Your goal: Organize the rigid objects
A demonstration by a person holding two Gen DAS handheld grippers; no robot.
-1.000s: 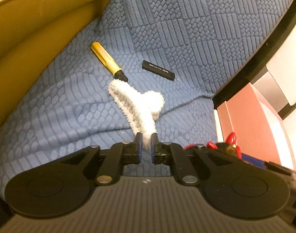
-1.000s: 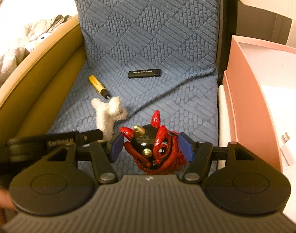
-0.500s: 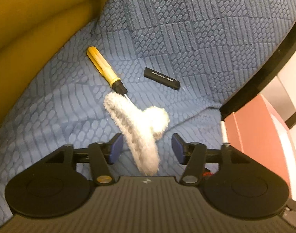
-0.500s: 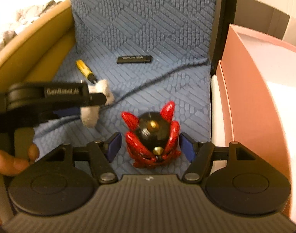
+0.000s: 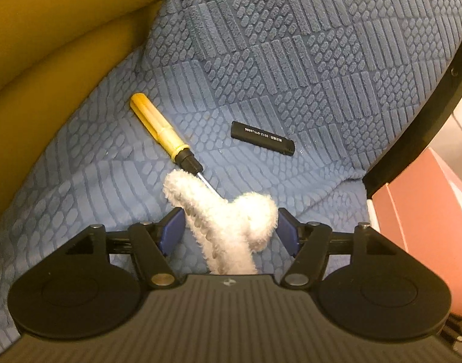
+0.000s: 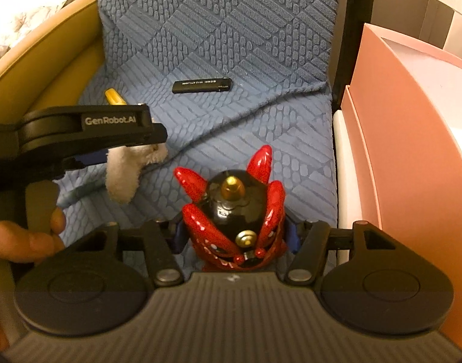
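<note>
Left wrist view: left gripper (image 5: pixel 228 231) fingers spread wide, white fuzzy piece (image 5: pixel 228 227) between them, contact not clear. Yellow-handled screwdriver (image 5: pixel 164 134) and black stick (image 5: pixel 262 138) lie apart on blue cushion (image 5: pixel 291 60). Right wrist view: right gripper (image 6: pixel 234 239) fingers close against red-and-black figurine (image 6: pixel 234 211); pink box (image 6: pixel 412 157) beside cushion.

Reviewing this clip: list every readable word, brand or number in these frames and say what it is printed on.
"GenRobot.AI": on the side of the left gripper, seen from the right wrist.
White print on the black stick: digits, roughly "0512-695...", with small characters after them, too blurred to read surely.
Nothing else carries text.
</note>
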